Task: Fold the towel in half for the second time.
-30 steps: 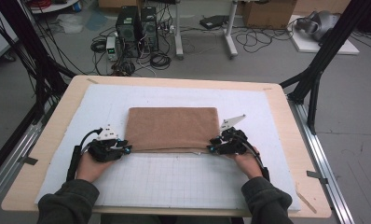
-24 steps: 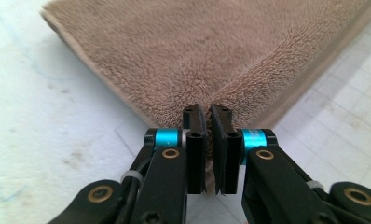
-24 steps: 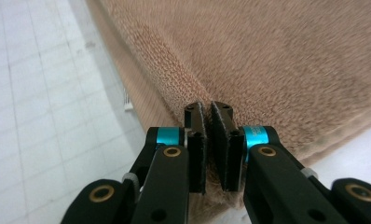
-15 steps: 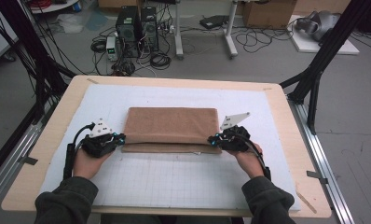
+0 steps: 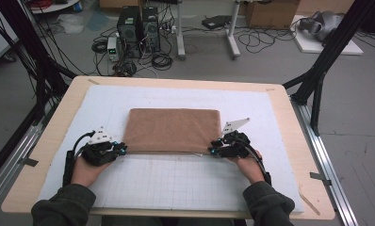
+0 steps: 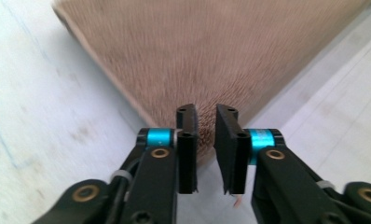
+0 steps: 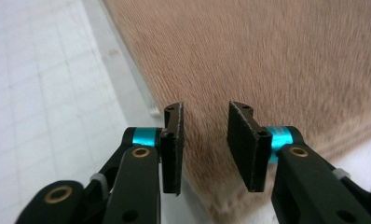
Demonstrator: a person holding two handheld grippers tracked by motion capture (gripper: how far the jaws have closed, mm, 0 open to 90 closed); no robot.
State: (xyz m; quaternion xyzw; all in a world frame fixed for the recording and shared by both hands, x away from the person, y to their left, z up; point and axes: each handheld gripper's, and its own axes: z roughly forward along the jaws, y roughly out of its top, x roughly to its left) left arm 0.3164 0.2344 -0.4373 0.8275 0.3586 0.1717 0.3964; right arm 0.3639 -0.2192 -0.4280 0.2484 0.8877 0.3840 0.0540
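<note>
While we hold one gripper at each near corner of the brown towel (image 5: 173, 130), the folded cloth lies flat in the middle of the white mat (image 5: 185, 176), its long axis running left to right across the high view. The left gripper (image 5: 121, 149) sits at the lower left corner, the right gripper (image 5: 213, 149) at the lower right, so each hand has its own corner and neither is nearer. In the left gripper view its jaws stand a narrow gap apart, having just eased open, with the towel's corner between them (image 6: 205, 135) but not pinched. In the right gripper view the jaws are wider, also just opened, the towel edge (image 7: 204, 154) running between them, loose. From both grippers the cloth stretches away toward the top of the frame. Nothing else lies on the mat or the table (image 5: 289, 113); cables and computers sit on the floor beyond.
</note>
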